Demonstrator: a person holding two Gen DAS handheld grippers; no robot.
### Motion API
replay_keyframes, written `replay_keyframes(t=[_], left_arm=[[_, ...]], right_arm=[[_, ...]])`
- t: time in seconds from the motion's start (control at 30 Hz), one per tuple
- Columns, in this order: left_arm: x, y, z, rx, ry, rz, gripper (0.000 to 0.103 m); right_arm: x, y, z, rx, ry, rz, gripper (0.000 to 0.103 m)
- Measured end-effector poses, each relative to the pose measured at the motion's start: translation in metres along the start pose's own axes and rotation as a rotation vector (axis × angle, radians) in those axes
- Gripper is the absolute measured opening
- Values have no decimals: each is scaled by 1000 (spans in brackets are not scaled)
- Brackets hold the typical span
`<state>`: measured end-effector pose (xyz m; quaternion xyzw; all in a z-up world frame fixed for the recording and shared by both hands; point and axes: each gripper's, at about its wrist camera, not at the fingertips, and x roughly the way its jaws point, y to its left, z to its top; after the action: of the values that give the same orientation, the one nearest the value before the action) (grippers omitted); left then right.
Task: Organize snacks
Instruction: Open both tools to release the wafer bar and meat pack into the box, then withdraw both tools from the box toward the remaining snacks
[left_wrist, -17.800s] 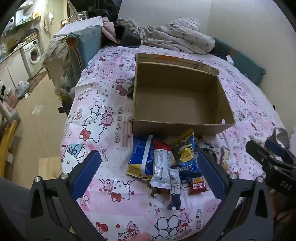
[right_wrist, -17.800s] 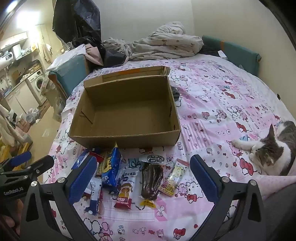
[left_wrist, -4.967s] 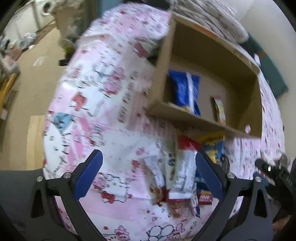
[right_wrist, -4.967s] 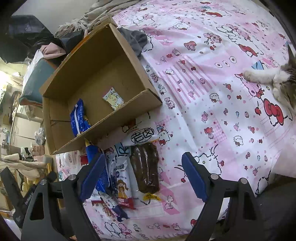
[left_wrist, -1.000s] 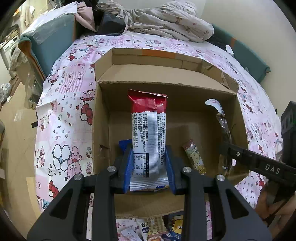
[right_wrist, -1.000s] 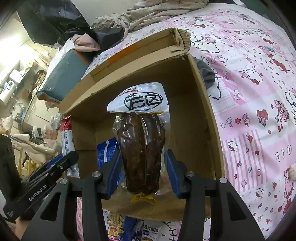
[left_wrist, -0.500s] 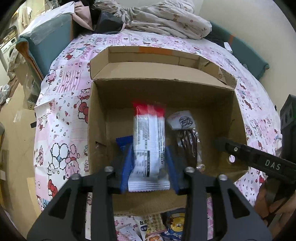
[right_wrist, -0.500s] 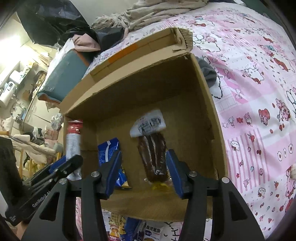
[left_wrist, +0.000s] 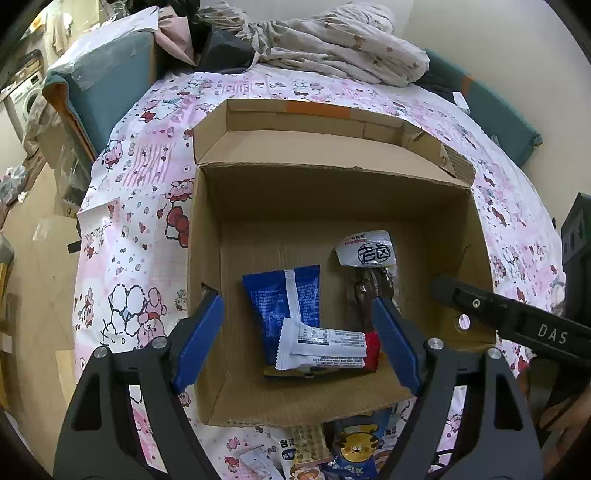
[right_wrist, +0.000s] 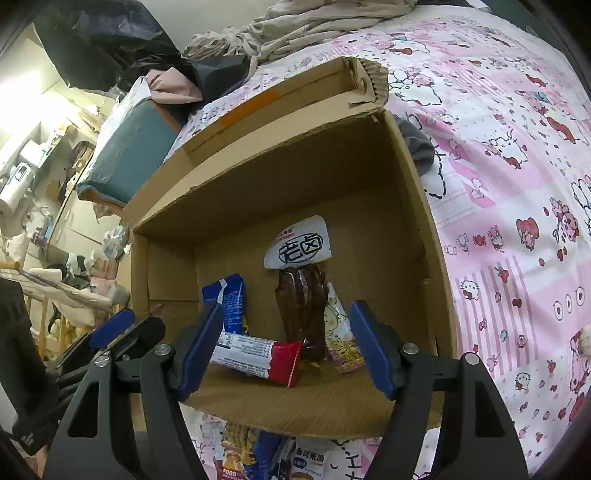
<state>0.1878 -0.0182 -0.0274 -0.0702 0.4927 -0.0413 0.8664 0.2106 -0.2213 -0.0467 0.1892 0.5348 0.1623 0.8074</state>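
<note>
An open cardboard box (left_wrist: 332, 155) (right_wrist: 280, 122) sits on the pink patterned bedspread. Inside lie a blue packet (left_wrist: 284, 295) (right_wrist: 231, 299), a white and red bar (left_wrist: 328, 349) (right_wrist: 258, 356) lying crosswise, a dark brown snack pack with a white label (left_wrist: 369, 273) (right_wrist: 301, 295) and a small yellow packet (right_wrist: 341, 332). My left gripper (left_wrist: 295, 339) is open and empty over the box's near side. My right gripper (right_wrist: 286, 347) is open and empty over the same side; its arm (left_wrist: 509, 321) shows at the right of the left wrist view.
Several more snack packets (left_wrist: 332, 450) (right_wrist: 266, 458) lie on the bedspread (left_wrist: 136, 206) in front of the box. A crumpled blanket (left_wrist: 332, 48) and a teal cushion (left_wrist: 110, 85) lie behind it. The bed edge and floor (left_wrist: 33, 295) are at the left.
Both grippers opened. The white and red bar dropped from my left gripper and now lies crosswise in the box. The brown snack pack, released half a second ago, lies on the box floor.
</note>
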Motion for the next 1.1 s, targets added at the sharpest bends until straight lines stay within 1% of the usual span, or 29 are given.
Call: replay_keyframes(t=[0.17, 0.4, 0.53, 0.7, 0.77, 0.8, 0.83, 0.9, 1.03, 1.1], left_arm=[[-8, 6, -2, -18, -29, 19, 80], [-18, 18, -3, -68, -45, 9, 80], [-25, 23, -4, -80, -57, 10, 80], [-36, 26, -8, -95, -32, -54, 80], [-47, 26, -12, -89, -68, -34, 83], [-53, 28, -15, -91, -86, -26, 88], [-57, 29, -16, -96, -94, -26, 91], [-67, 35, -23, -111, -112, -23, 93], [-75, 45, -36, -127, -86, -36, 94], [-77, 49, -43, -127, -76, -6, 94]], right_arm=[[-5, 2, -1, -7, -11, 4, 73], [-11, 0, -4, -9, -17, -8, 73], [-23, -4, -8, 15, -25, 8, 73], [-37, -1, -17, 13, -37, 17, 73], [-44, 2, -22, 1, -46, 20, 73], [-47, 3, -24, -6, -50, 20, 73], [-50, 4, -29, -11, -55, 16, 73], [-53, 4, -36, -7, -54, 20, 73], [-58, 2, -54, 1, -34, 25, 73], [-61, 2, -62, 3, -27, 25, 73]])
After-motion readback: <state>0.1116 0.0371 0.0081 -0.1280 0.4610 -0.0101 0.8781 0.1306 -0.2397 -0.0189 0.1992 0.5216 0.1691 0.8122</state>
